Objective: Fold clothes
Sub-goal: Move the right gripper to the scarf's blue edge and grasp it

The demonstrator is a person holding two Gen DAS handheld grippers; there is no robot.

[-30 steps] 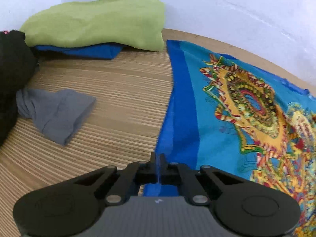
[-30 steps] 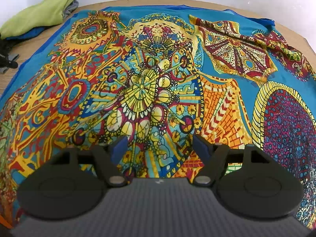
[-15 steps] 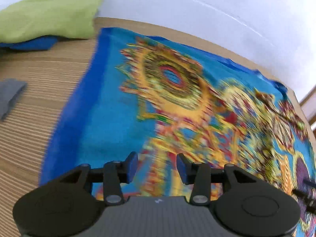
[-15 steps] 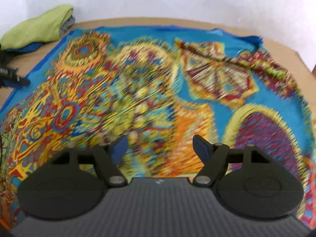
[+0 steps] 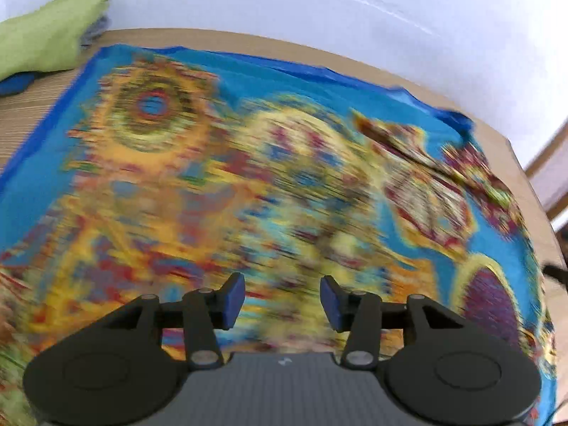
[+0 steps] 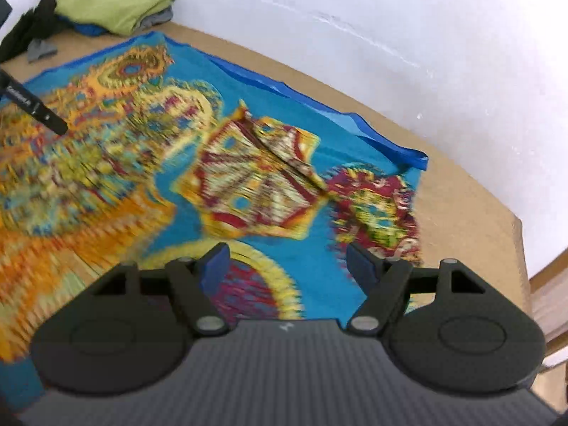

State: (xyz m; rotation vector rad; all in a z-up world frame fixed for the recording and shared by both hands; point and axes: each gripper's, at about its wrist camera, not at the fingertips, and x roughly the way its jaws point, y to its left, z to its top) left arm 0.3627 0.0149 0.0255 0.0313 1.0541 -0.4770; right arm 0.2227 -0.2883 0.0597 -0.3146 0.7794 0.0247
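A large patterned cloth [image 5: 248, 177] with a blue border, turquoise ground and yellow, red and orange motifs lies spread flat over the wooden table. My left gripper [image 5: 282, 300] hovers open above its middle, nothing between the fingers. In the right wrist view the same cloth [image 6: 248, 184] shows a raised crease and a rumpled far right corner [image 6: 411, 156]. My right gripper [image 6: 287, 266] hangs open over the cloth's right part, holding nothing. Both views are motion-blurred.
A stack of folded clothes topped by a green one [image 5: 46, 46] [image 6: 113, 5] sits at the far left by the white wall. A black garment [image 6: 32, 28] and a grey piece [image 6: 41, 49] lie near it. The table edge [image 6: 514, 234] ends at the right.
My left gripper let go of the cloth's blue left edge, opened, and swung right over the cloth's middle. My right gripper stayed open and turned toward the far right corner.
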